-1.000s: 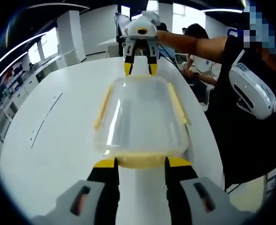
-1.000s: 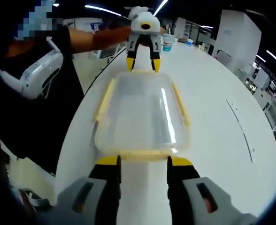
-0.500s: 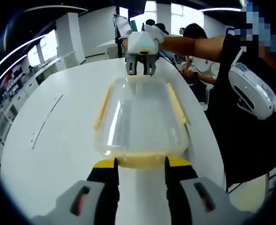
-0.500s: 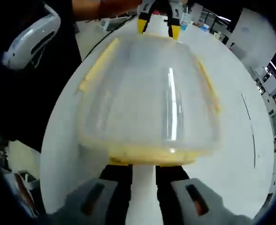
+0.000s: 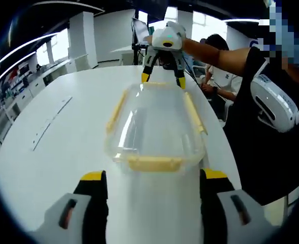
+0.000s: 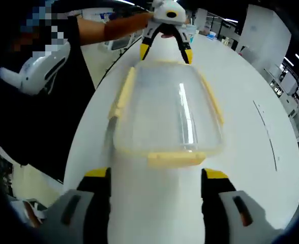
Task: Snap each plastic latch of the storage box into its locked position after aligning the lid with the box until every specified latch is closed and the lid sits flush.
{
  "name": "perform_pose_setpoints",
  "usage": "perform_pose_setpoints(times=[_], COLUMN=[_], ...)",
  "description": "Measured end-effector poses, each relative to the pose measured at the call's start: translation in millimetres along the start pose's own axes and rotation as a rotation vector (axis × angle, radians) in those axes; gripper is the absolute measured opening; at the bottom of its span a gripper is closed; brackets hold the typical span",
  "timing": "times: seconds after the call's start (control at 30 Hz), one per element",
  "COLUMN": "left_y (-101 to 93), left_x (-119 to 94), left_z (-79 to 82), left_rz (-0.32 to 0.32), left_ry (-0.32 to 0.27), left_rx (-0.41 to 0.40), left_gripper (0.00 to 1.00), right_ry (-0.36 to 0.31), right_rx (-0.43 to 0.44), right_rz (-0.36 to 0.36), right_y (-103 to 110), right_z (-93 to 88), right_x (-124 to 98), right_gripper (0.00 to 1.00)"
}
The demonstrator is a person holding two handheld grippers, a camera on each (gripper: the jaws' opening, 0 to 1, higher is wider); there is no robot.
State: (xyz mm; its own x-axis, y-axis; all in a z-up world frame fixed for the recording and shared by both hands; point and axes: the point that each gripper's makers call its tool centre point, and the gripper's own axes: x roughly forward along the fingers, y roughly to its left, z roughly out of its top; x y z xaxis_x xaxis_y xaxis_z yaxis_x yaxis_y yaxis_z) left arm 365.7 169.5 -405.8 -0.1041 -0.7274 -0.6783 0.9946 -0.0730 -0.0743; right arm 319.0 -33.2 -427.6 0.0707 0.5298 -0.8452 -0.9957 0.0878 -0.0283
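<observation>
A clear storage box (image 5: 154, 127) (image 6: 167, 112) with a clear lid and yellow latches lies lengthwise on the white table, between the two grippers. In the left gripper view, my left gripper (image 5: 154, 175) is open wide, its jaws just short of the near end latch (image 5: 154, 163). My right gripper (image 5: 163, 79) stands open at the far end. In the right gripper view, my right gripper (image 6: 156, 174) is open before its own end latch (image 6: 174, 158), with the left gripper (image 6: 165, 53) open at the far end. Long side latches (image 5: 116, 111) (image 6: 213, 99) run along both sides.
The white table (image 5: 53, 142) (image 6: 251, 152) is oval, and its edge runs close beside the box on the person's side. A person in dark clothes (image 5: 271, 127) (image 6: 37, 101), wearing a white device, stands at that edge. Seated people (image 5: 215, 51) are in the background.
Half a second ago the right gripper was closed-up and pressed in at its end of the box. Both grippers have since drawn back a little and spread their jaws wider.
</observation>
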Motion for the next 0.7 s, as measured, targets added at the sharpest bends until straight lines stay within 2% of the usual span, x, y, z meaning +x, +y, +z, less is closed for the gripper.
perform_pose_setpoints(times=[0.03,0.1,0.13,0.23,0.37,0.43,0.47,0.5,0.67,0.7], left_y=[9.3,5.7,4.6,-4.5,-11.9,-9.3,-7.5,-7.1,-6.9,-7.4], left_x=[-9.6,-14.8,-15.9,-15.5,-12.2,-16.4,-21.0,-26.4,-49.8,-54.0], left_z=[3.4,10.2,11.3,15.7,38.5,46.8,51.9,56.7,83.0,89.1], left_rz=[0.08,0.081,0.097,0.113,0.119,0.143,0.158,0.163,0.189,0.198], left_ry=[-0.037,-0.046,-0.023,0.059,0.149,0.193,0.213,0.227,0.243,0.248], left_rx=[-0.052,-0.085,-0.071,-0.042,-0.003,0.023,0.04,0.046,0.05,0.059], left_gripper=[0.87,0.96,0.99,0.99,1.0,1.0,1.0,1.0,1.0,1.0], right_ry=[-0.016,-0.026,-0.03,-0.055,-0.02,-0.013,0.014,0.038,0.04,0.057], right_rx=[0.018,0.032,0.032,0.055,0.024,0.018,-0.007,-0.036,-0.061,-0.073], right_rz=[-0.03,-0.057,-0.065,-0.067,-0.083,-0.08,-0.097,-0.111,-0.11,-0.115], right_y=[3.0,-0.7,-1.9,-2.2,-3.0,-2.1,-4.8,-6.8,-3.6,-4.5], right_z=[3.4,8.9,14.4,36.4,66.4,81.7,85.4,91.0,111.2,113.3], right_x=[-4.6,-9.5,-13.6,-24.5,-36.4,-41.0,-44.3,-49.6,-62.4,-66.4], right_gripper=[0.97,1.0,1.0,1.0,1.0,1.0,1.0,1.0,1.0,1.0])
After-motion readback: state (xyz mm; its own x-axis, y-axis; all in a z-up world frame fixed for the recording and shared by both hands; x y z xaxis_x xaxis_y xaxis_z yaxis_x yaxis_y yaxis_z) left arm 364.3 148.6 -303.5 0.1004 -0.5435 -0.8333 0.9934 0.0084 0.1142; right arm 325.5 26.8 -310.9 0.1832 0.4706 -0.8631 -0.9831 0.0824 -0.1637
